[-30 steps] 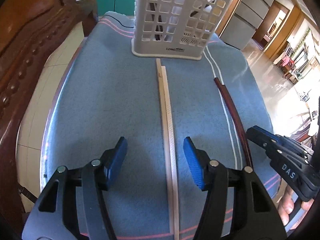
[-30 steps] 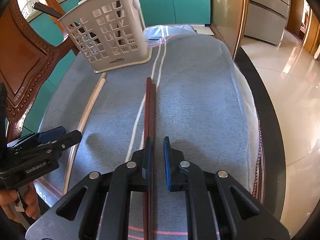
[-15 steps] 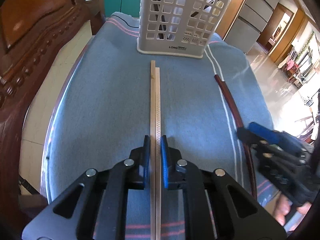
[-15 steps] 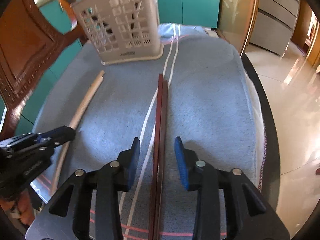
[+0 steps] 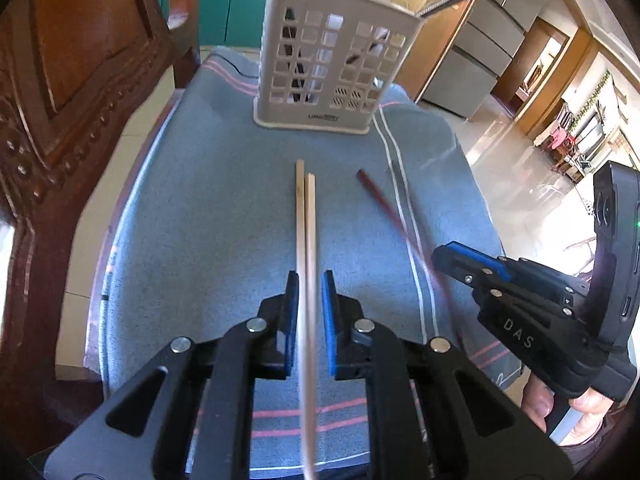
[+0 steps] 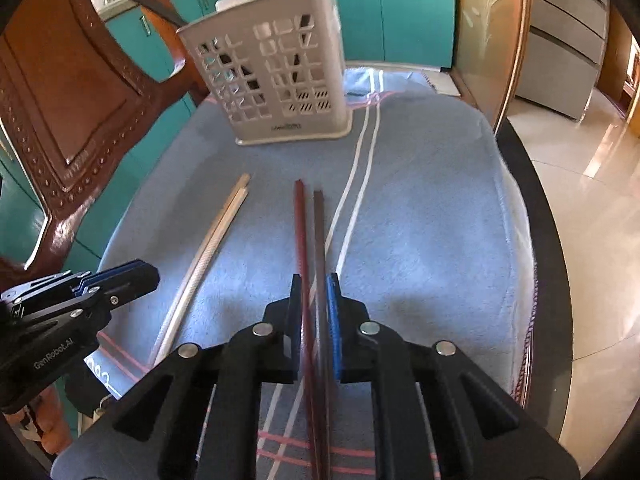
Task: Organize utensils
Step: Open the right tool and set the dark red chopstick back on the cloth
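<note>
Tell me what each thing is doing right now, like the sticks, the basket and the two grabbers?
Left gripper: shut on the pale chopsticks.
Right gripper: shut on the dark red chopsticks.
Pale chopsticks: held as a pair, tips pointing toward the basket.
Dark red chopsticks: held as a pair, tips slightly apart.
Basket: upright on the blue cloth, dark utensils already sticking out.

fuzzy blue cloth [image 5: 224, 216], perforated plastic basket [image 5: 332, 68]
</note>
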{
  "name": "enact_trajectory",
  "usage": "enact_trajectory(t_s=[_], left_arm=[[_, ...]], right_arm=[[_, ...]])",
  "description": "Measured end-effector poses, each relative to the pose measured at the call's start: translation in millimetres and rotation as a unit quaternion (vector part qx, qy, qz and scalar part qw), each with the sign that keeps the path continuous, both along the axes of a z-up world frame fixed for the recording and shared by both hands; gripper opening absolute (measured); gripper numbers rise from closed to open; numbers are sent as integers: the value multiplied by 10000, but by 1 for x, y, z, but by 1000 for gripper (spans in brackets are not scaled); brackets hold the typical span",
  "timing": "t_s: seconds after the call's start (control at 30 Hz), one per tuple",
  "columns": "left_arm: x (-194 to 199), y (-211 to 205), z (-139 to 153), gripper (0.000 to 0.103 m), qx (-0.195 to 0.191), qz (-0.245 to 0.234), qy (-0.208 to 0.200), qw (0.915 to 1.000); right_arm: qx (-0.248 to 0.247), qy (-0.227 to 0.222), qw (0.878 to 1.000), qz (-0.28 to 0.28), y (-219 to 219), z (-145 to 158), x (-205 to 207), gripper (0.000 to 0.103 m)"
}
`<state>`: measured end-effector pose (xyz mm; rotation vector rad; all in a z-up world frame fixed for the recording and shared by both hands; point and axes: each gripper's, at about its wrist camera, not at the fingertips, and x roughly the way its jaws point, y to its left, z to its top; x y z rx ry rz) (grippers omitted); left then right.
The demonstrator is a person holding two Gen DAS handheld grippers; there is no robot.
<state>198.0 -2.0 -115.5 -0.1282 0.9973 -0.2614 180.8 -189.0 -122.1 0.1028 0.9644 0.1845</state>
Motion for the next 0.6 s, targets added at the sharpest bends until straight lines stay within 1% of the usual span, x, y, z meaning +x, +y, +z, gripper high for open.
enact_trajectory(t_s=[0.1, 0.23, 0.33, 0.43, 0.53, 0.6], left_arm=[[1, 2, 0, 19, 21, 65, -2, 10000], [3, 7, -9, 21, 111, 220, 178, 9995], [4, 10, -17, 30, 159, 310, 308, 9989], [4, 10, -21, 32, 184, 323, 351, 9987], [4, 9, -22, 34, 217, 313, 371, 9986], [3, 8, -24, 34, 249, 300, 373, 9985]], right_arm=[[-73, 55, 9999, -96, -2, -3, 2, 14], [-247, 228, 9994, -123, 0, -14, 6, 16], [-381, 298, 9988, -83, 4, -22, 7, 18], [-487, 295, 9984, -25, 9, -23, 8, 21], [-668, 301, 9973, -103, 11, -26, 8, 21], [-571, 296, 9978, -145, 6, -26, 8, 21]])
